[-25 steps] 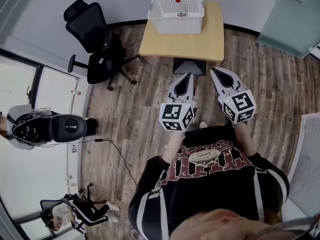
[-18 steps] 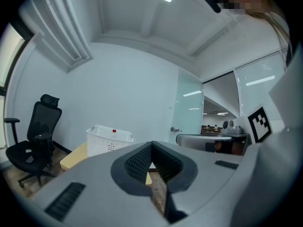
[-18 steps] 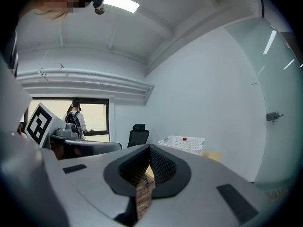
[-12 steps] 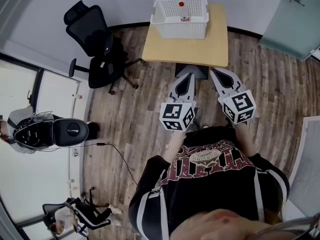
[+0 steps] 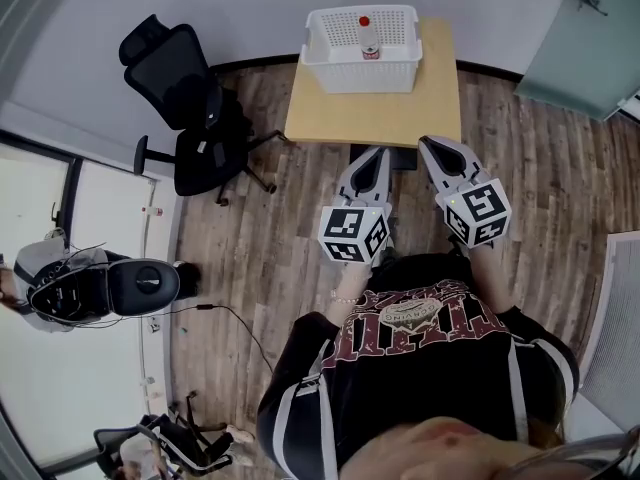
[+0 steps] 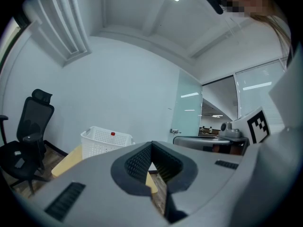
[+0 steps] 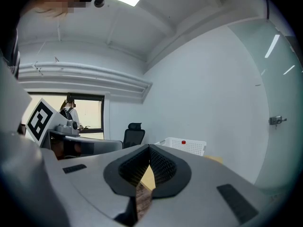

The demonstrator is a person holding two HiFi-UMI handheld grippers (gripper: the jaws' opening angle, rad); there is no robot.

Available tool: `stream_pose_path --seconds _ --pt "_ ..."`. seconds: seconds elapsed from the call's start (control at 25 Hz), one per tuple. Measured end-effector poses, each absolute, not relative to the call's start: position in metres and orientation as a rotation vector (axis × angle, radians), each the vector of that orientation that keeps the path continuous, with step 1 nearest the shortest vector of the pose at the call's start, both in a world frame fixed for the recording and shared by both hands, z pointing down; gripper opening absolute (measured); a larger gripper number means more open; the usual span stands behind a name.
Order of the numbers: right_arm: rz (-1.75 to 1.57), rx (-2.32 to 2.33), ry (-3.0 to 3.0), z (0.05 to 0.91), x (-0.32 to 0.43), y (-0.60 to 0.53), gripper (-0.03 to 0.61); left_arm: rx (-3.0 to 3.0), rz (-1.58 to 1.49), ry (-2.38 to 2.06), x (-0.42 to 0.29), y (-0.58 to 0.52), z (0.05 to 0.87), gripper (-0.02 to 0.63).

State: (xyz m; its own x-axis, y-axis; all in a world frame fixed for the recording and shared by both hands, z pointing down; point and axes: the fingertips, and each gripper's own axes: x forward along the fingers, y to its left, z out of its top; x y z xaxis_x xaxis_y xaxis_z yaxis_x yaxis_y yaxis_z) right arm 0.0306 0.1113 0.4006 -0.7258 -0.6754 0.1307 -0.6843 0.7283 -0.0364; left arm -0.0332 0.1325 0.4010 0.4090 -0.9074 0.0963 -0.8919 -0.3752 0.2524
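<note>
Far beyond left gripper [image 5: 377,153] and right gripper [image 5: 429,144], fingers [image 6: 135,163] closed, stands a basket [image 5: 362,72].

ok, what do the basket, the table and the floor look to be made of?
The basket looks like white moulded plastic: its walls are a regular grid of small holes. The table has a pale, smooth, matt top with no clear grain, so it is likely laminate or veneer. The floor is brown planks with streaky grain, either wood or wood-look vinyl; I can't tell which.
</note>
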Motion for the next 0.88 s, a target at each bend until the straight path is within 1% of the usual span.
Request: stream_pose_path --seconds 0.48,0.88 --pt "0.086 1.179 -2.777 0.405 -0.003 0.072 0.018 2.447 -0.074 -1.492 -0.063 0.088 0.407 0.048" --pt "0.080 1.240 -2.742 0.411 0.000 0.073 0.018 2.482 -0.070 -1.446 -0.069 0.085 0.411 0.048"
